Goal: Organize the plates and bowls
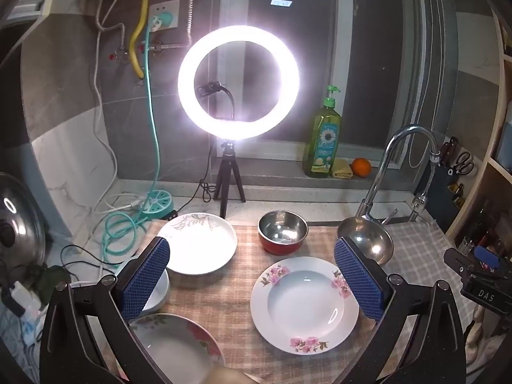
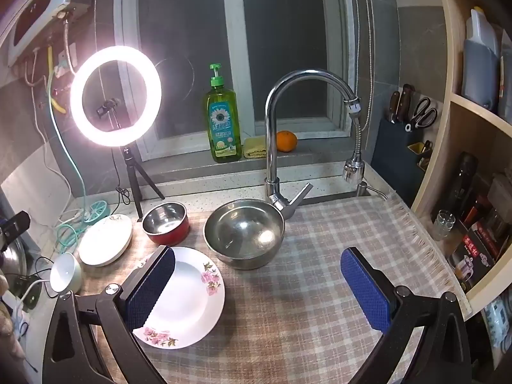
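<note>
A: Tongs first. How do they stand?

B: The left tongs (image 1: 252,275) are spread wide with nothing between the pads, tilted down over the checked cloth (image 1: 230,288). The right tongs (image 2: 259,284) are spread just as wide and empty, over the same cloth.

A: Take the tap (image 2: 275,147) as the landmark. Where are the dishes?

B: The large steel bowl (image 2: 244,233) sits right in front of the tap's base. The small red bowl with a steel lining (image 2: 166,222) is left of it, near the ring light (image 2: 115,96) tripod. The white plate with a green leaf pattern (image 2: 105,240) lies further left still.

A: And the flowered ones?

B: The pink-flowered plate (image 2: 188,300) lies in front of the steel bowl, toward the camera, partly behind the right tongs' left pad. A second flowered plate (image 1: 172,345) sits nearest the left camera, far from the tap, with a white bowl (image 1: 158,291) just beyond it behind a pad.

A: Anything stacked?

B: No, each lies apart on the surface.
</note>
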Demonstrator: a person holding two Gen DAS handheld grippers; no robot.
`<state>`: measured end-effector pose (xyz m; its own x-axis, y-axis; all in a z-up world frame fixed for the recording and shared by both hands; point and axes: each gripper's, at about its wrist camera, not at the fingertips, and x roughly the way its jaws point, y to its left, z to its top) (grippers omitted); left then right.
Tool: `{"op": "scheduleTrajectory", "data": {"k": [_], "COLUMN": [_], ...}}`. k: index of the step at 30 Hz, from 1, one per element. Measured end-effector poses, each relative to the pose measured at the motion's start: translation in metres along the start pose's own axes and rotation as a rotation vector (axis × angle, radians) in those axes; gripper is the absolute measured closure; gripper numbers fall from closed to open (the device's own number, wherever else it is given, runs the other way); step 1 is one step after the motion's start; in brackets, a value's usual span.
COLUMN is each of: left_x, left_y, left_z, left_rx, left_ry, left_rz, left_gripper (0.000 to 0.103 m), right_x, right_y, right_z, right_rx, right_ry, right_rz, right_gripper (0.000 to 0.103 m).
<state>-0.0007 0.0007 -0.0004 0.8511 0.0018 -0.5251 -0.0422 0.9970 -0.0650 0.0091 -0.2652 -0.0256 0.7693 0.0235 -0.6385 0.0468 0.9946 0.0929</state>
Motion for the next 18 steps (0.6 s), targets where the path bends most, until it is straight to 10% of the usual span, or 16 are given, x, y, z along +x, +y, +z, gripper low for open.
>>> {"op": "scheduleTrajectory", "data": {"k": [18], "left_x": [0.002], "left_y": [0.001], "left_z": [-0.005], "left_rx": [-0.011], "left_ry": [0.013], "left_rz": [0.016], "left_gripper": [0.001], "right_x": [0.006], "right_y": [0.006], "right_z": [-0.003], "right_rx": [-0.038], "right_ry": [0.011], "right_rz": [-0.018], "right_gripper": [0.001]}}
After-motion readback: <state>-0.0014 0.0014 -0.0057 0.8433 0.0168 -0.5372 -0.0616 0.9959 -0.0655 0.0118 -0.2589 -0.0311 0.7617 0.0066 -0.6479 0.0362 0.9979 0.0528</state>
